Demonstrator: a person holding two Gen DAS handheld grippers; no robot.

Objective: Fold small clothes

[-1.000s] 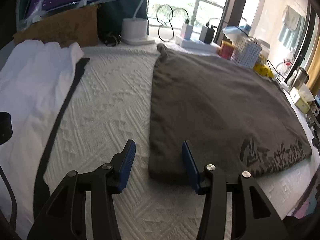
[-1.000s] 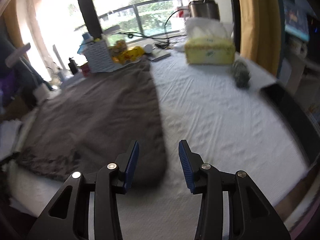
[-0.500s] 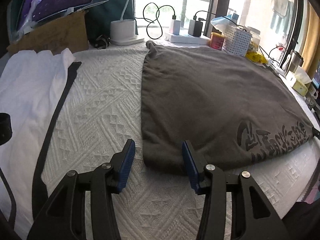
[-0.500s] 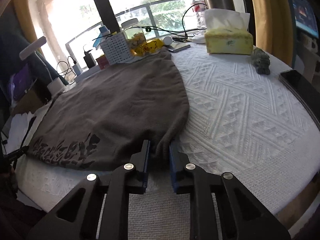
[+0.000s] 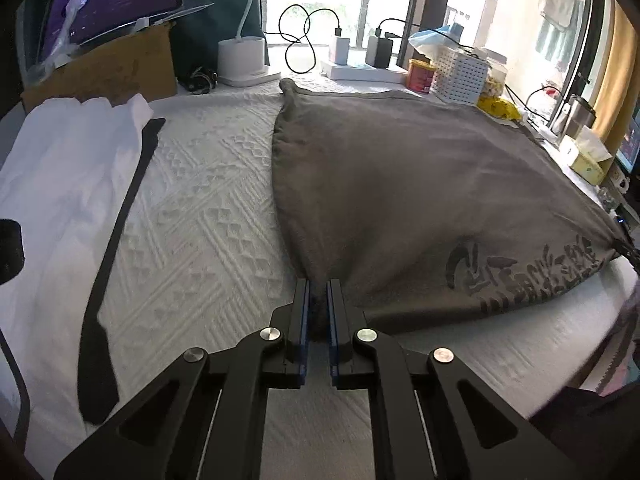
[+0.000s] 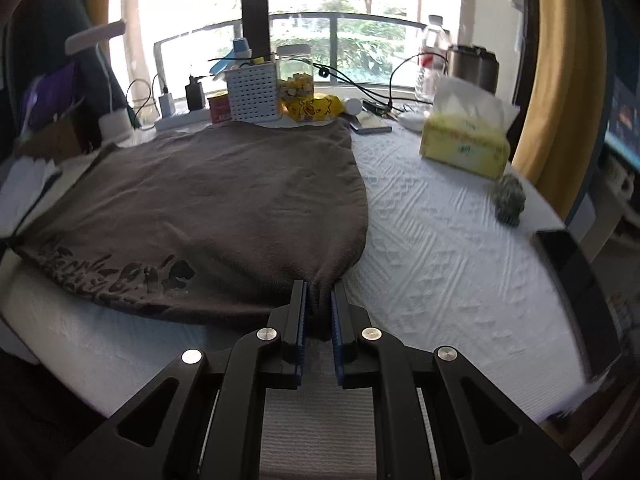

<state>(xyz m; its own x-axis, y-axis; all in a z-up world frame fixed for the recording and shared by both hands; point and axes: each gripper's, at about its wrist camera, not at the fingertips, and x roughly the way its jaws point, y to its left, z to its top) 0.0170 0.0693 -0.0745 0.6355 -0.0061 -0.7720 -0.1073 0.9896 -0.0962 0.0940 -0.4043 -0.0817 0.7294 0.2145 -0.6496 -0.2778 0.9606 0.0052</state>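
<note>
Cloth: brown-grey garment (image 5: 400, 184), soft knit with a dark printed design near its front hem, spread flat on the white textured surface (image 5: 192, 216).
Where it lies: middle of the surface, its far edge just short of a white perforated basket (image 6: 252, 94) and other clutter under the window; a white garment (image 5: 52, 184) lies apart at the left.
How it will handle: judged light, limp and not slippery; it should drape and sag between two hold points and cannot break.
Where to take hold: the two near corners of the hem, and both are already taken.
Left gripper (image 5: 318, 308): jaws have just been closing and now pinch the near left corner, cloth bunched between the blue pads.
Right gripper (image 6: 319, 312): jaws have just been closing and now pinch the near right corner, cloth gathered into a small peak.
Pose: both point forward and downward across the cloth toward the window; the pinched corners pucker slightly off the surface.
Risk: judged small; a thin pinch could slip out if the corners are pulled apart.
</note>
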